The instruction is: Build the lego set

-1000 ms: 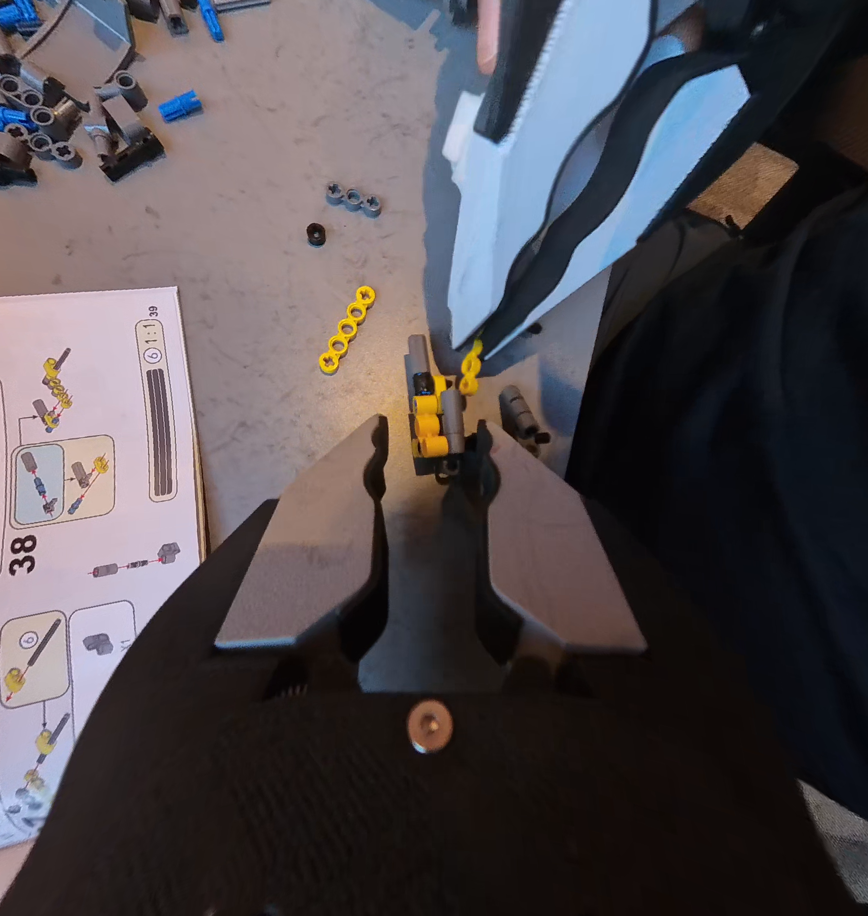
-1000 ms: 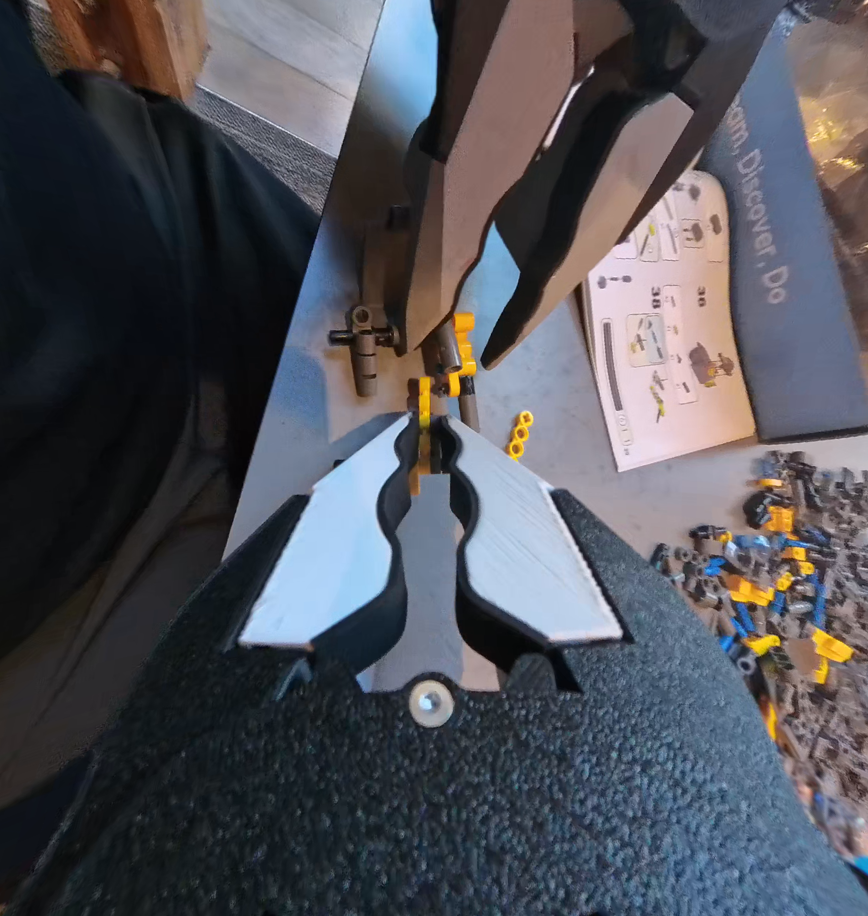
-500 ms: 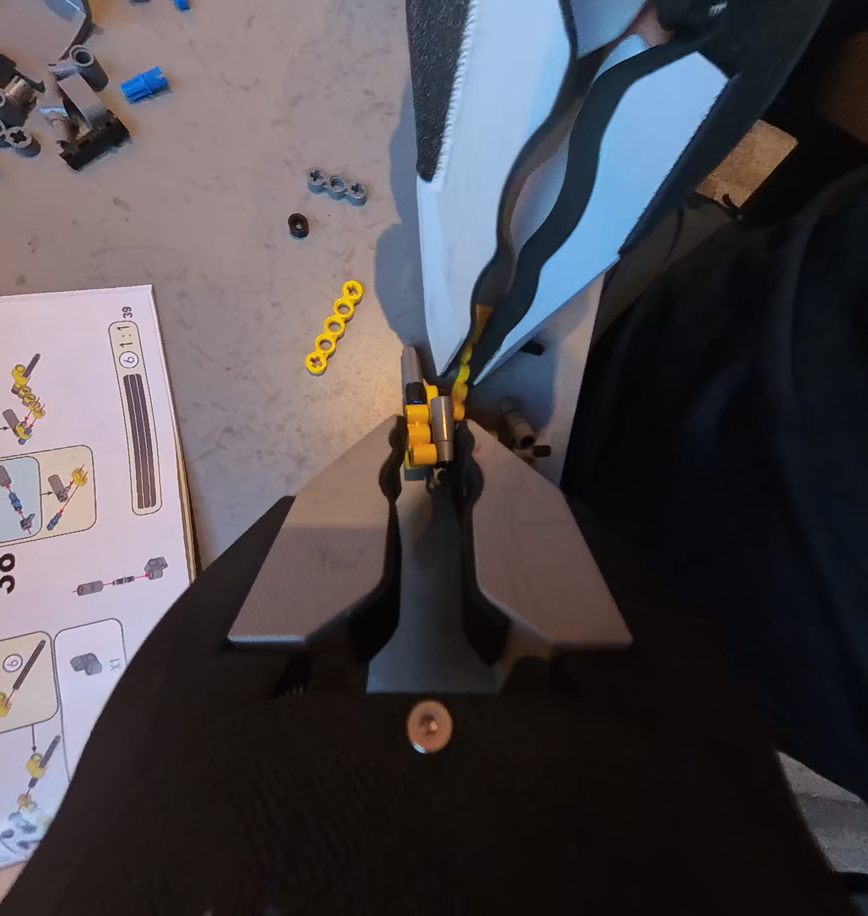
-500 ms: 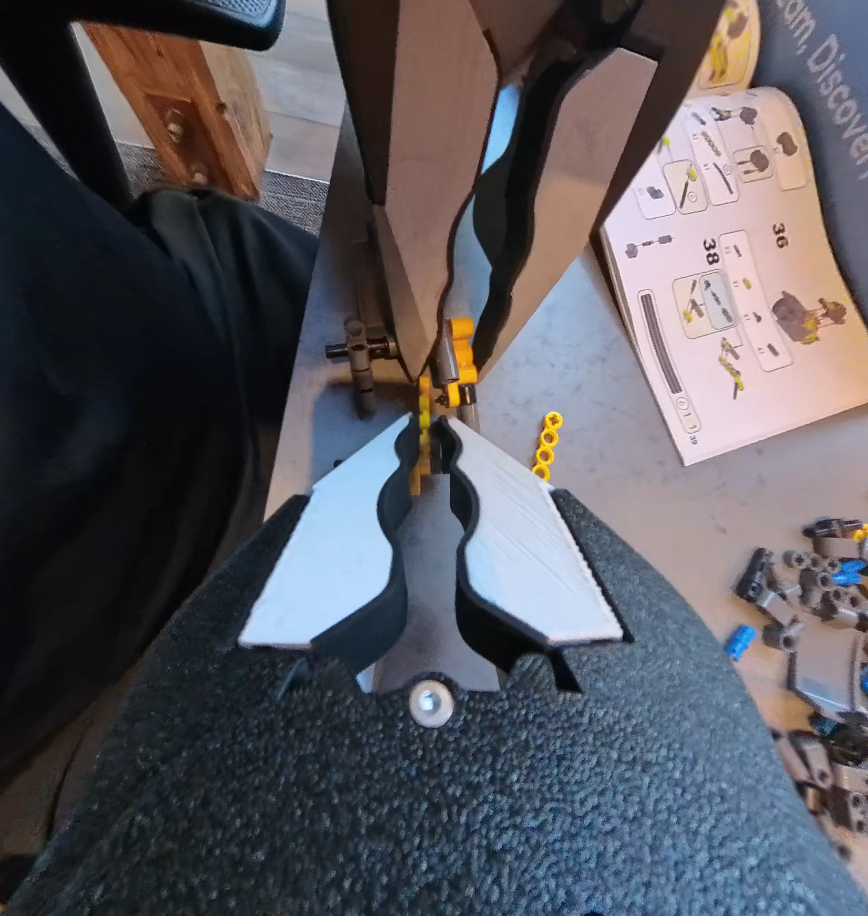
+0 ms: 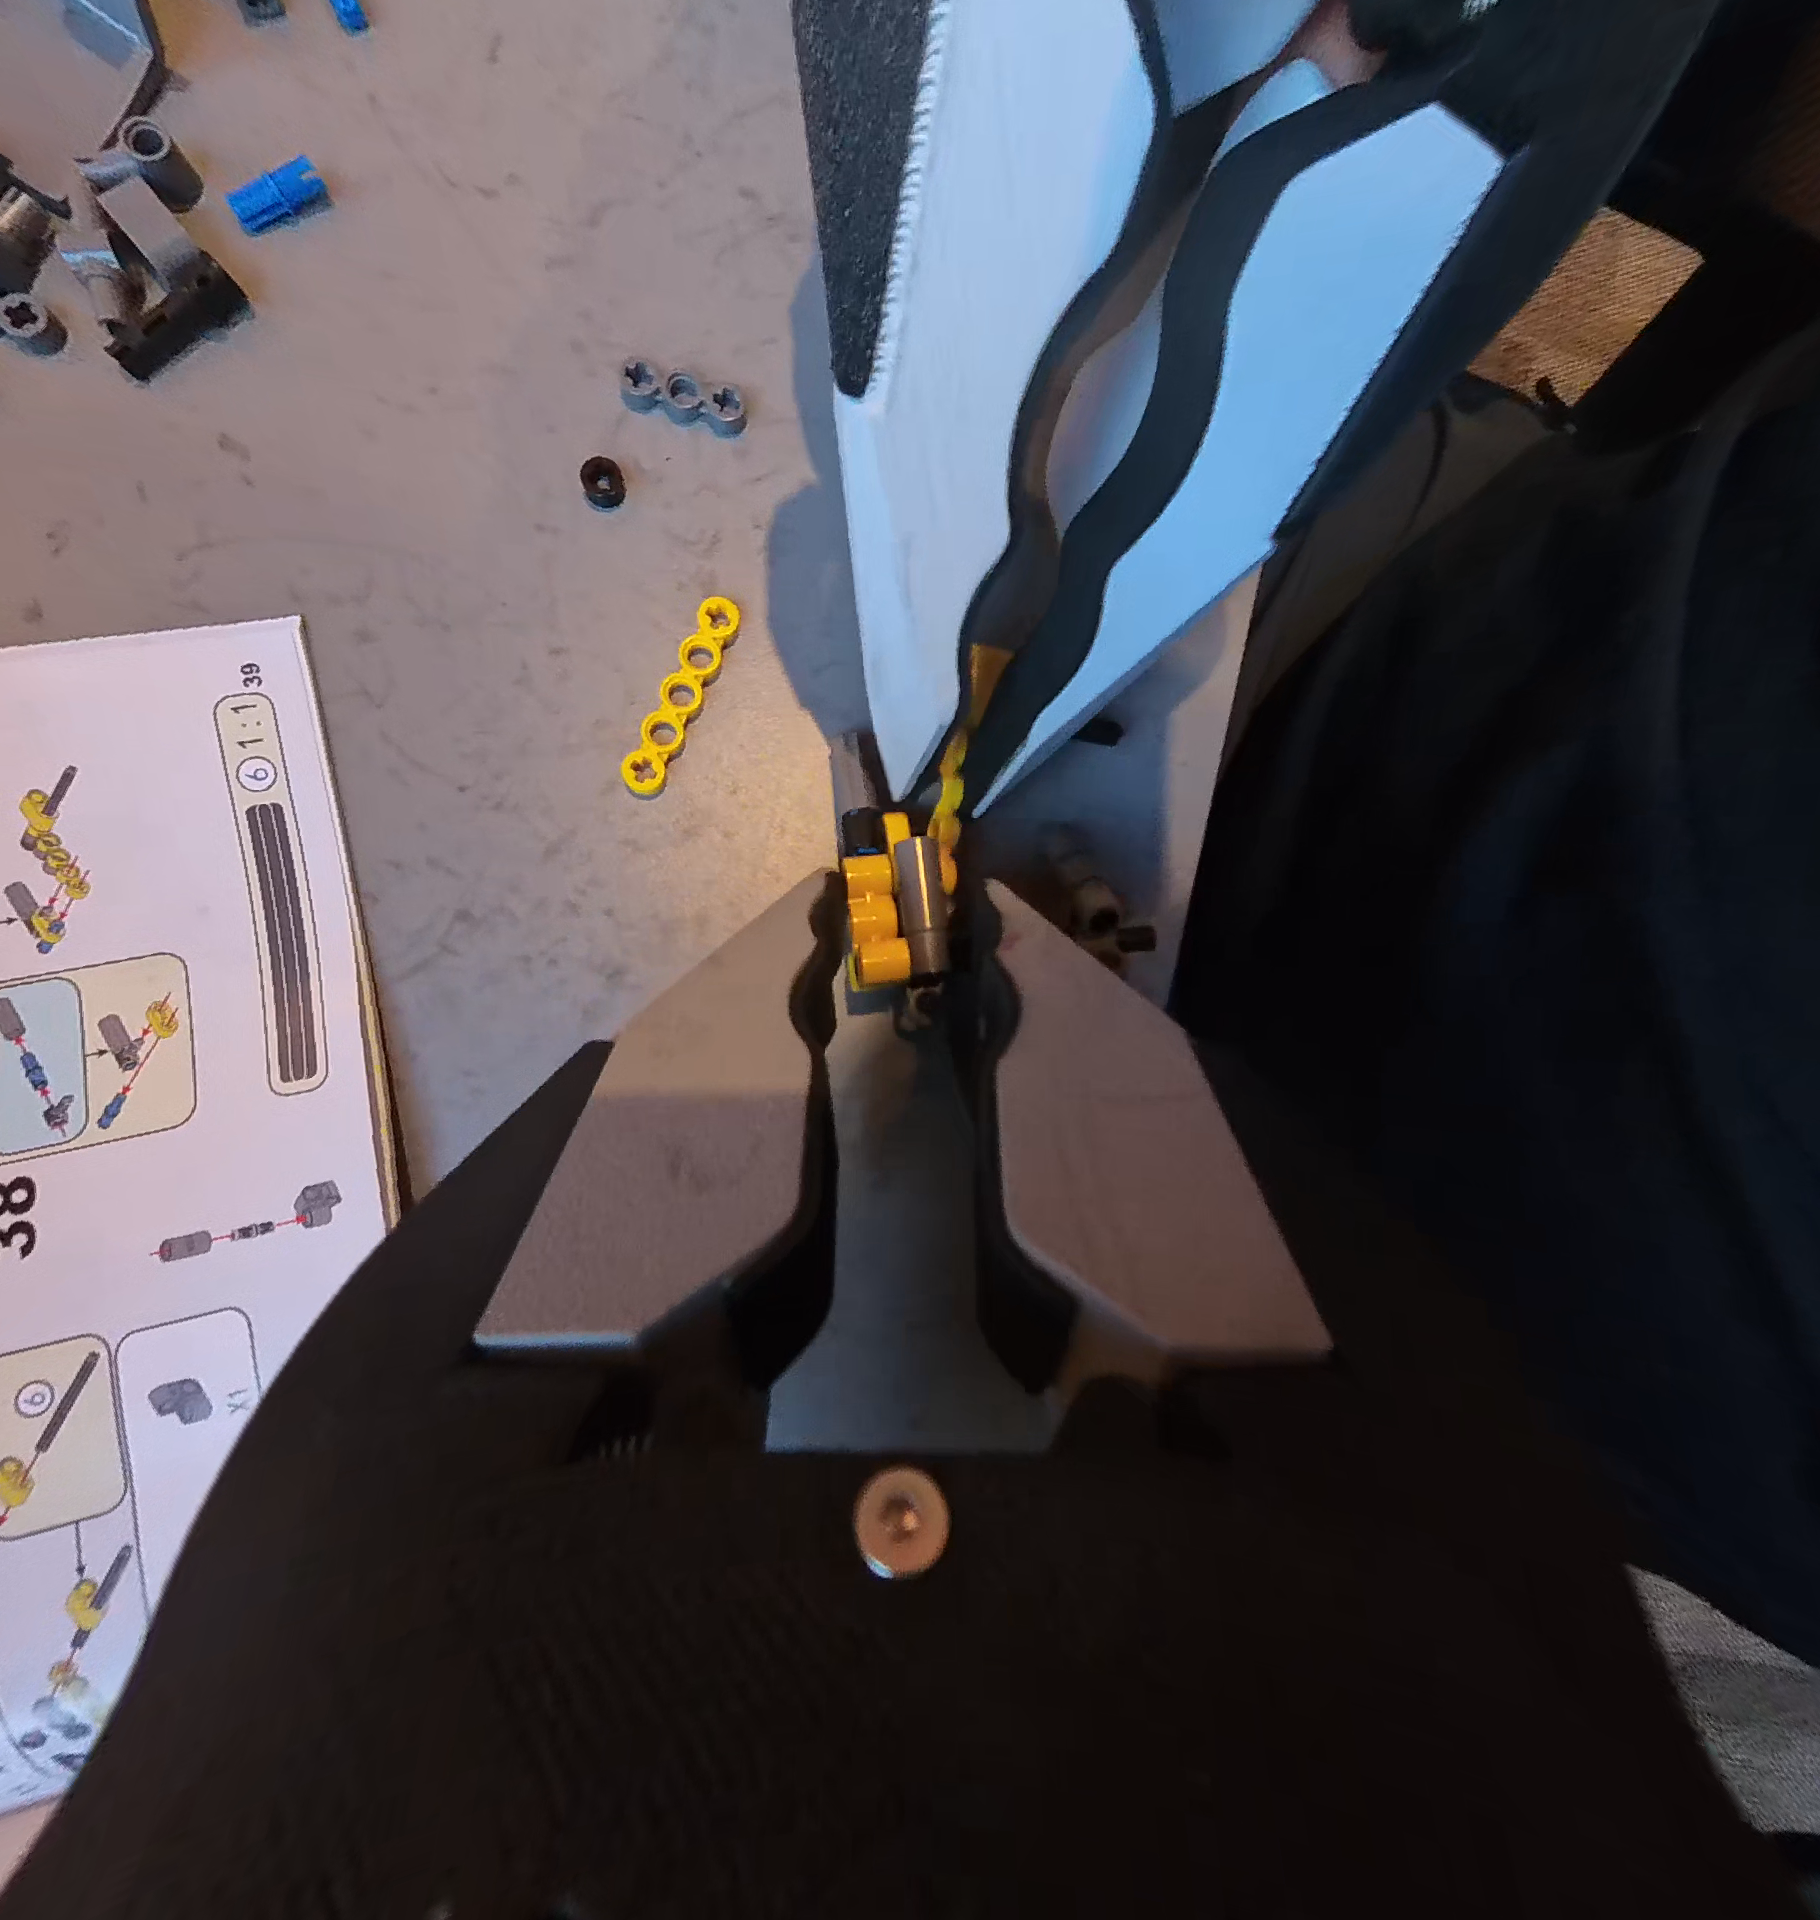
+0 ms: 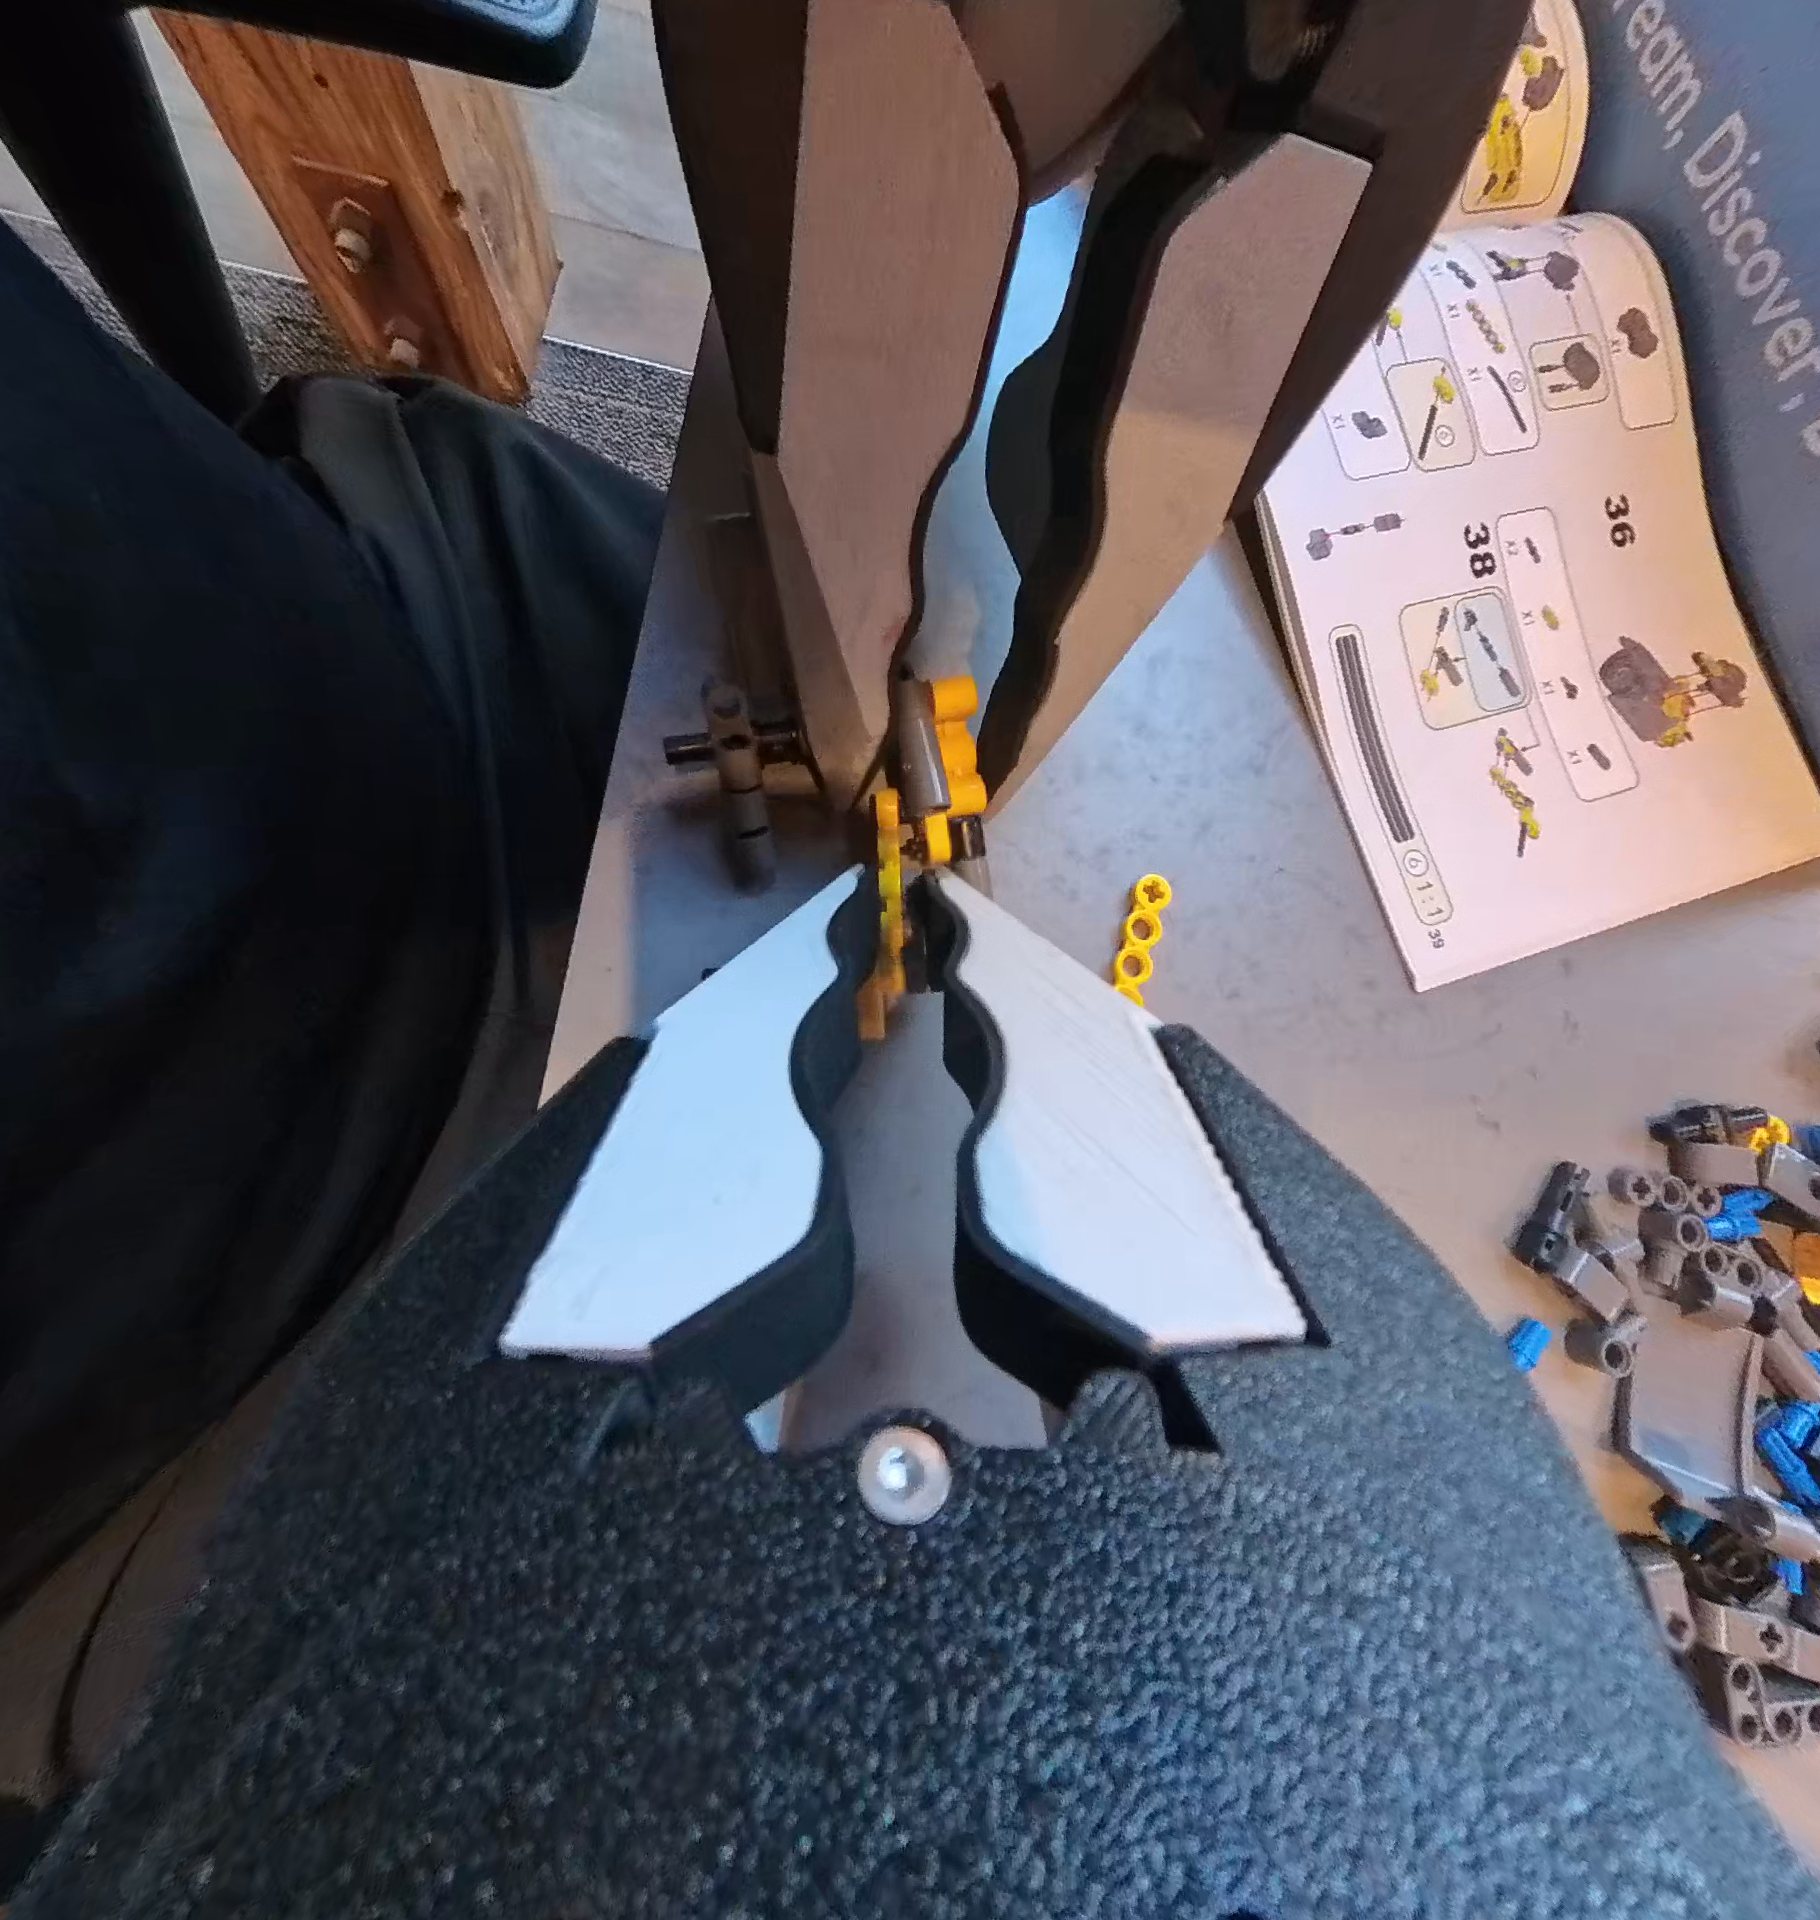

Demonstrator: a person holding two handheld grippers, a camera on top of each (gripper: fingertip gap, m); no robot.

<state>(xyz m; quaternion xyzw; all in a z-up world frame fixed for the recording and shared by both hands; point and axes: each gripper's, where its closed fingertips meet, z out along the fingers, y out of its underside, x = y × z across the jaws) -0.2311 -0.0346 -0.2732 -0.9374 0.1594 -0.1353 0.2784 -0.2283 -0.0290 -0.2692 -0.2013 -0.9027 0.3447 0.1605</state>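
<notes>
The left gripper (image 5: 901,925) has smooth grey fingers with wavy black rubber edges, and its jaws are squeezed on a small yellow and grey brick build (image 5: 898,912) at the tips. The build is made of round yellow plastic tubes with a grey tube beside them. The right gripper (image 6: 906,914) has pale ridged fingers and a bumpy black body. Its jaws are pinched shut on a thin yellow beam with holes (image 6: 885,894), which pokes out past its tips and meets the build. The two grippers stand tip to tip over a smooth grey table (image 5: 470,436). Left of the left jaws lies a loose flat yellow beam (image 5: 679,696) with five round holes, and farther left a paper instruction booklet (image 5: 158,1039). Just right of those jaws lies a dark grey pin piece (image 5: 1093,904). Right of the right jaws sits a heap of grey and blue bricks (image 6: 1737,1351)
</notes>
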